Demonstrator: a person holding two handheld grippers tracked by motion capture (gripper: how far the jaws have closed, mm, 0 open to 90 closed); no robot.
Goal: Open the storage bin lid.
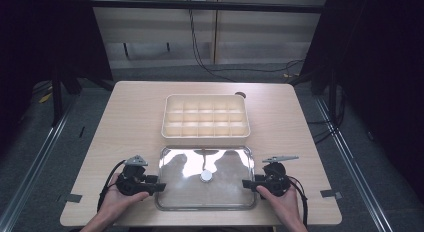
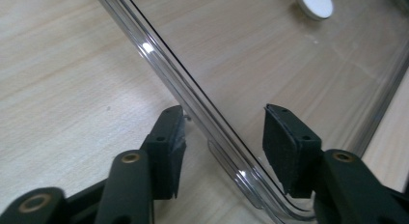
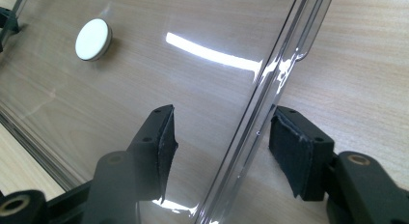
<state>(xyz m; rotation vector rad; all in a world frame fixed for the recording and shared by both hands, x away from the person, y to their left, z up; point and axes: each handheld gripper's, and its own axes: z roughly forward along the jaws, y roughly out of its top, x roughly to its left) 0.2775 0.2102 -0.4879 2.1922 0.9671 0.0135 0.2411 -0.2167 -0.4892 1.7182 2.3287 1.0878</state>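
A clear plastic lid with a white round knob lies flat on the wooden table, just in front of a cream tray divided into several compartments. My left gripper sits at the lid's left edge. In the left gripper view its jaws stand open astride the lid's rim, pads apart from it. My right gripper is at the lid's right edge. Its jaws are also open, one on each side of the rim. The knob lies farther in.
The table has bare wood left and right of the tray and lid. A small dark hole sits behind the tray's right corner. Tape marks lie near the front corners. Cables run on the floor beyond the far edge.
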